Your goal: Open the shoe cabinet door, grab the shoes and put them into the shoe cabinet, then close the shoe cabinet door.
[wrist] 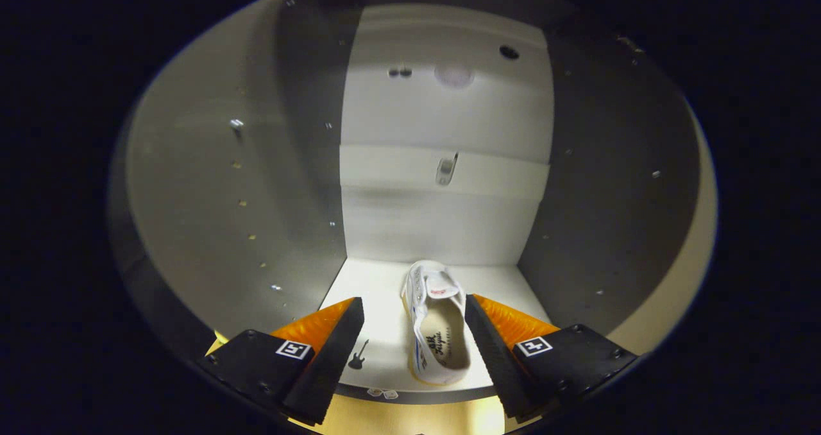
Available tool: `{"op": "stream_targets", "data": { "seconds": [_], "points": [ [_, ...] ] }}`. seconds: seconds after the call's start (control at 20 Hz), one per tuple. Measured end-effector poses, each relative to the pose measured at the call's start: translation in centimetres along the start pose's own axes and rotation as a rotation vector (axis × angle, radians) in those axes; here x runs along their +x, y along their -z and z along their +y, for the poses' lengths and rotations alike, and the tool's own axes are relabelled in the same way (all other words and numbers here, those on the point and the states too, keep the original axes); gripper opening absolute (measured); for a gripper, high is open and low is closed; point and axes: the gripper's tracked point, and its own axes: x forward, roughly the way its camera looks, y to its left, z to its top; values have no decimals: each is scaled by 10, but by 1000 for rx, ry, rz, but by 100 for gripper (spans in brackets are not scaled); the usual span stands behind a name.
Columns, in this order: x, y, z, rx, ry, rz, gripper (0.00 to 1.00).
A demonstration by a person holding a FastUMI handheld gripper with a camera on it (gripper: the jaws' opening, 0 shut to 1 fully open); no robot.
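My jaws stand spread and released, holding nothing; the gripper [414, 342] looks straight into the open shoe cabinet [442, 204]. The white shoe [435, 326] lies on the cabinet's pale floor between my two fingers [333, 348], nearer the right one, heel toward me and toe toward the back panel; whether that finger touches it I cannot tell. I judge the shoe light and soft, canvas upper over a stiffer rubber sole with a thin coloured stripe; the collar would crumple, so the firm sidewalls at mid-length are the place to take hold. The cabinet walls look smooth, hard board dotted with shelf-pin holes; a small metal fitting [446, 168] sits on the back panel.
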Motion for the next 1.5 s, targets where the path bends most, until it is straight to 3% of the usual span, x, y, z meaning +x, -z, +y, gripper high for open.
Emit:
{"op": "stream_targets", "data": {
  "seconds": [0.35, 0.6, 0.75, 1.15, 1.35, 1.5],
  "points": [
    [-157, -37, -6, 6, -52, -198, 98],
    [-242, -31, -19, 63, -121, -245, 98],
    [-281, -20, -30, 17, -149, -248, 98],
    [-391, 10, -76, 140, -346, -206, 98],
    [-427, 31, -120, 172, -379, -175, 98],
    [-438, 41, -172, 210, -339, -169, 97]
  ]
}}
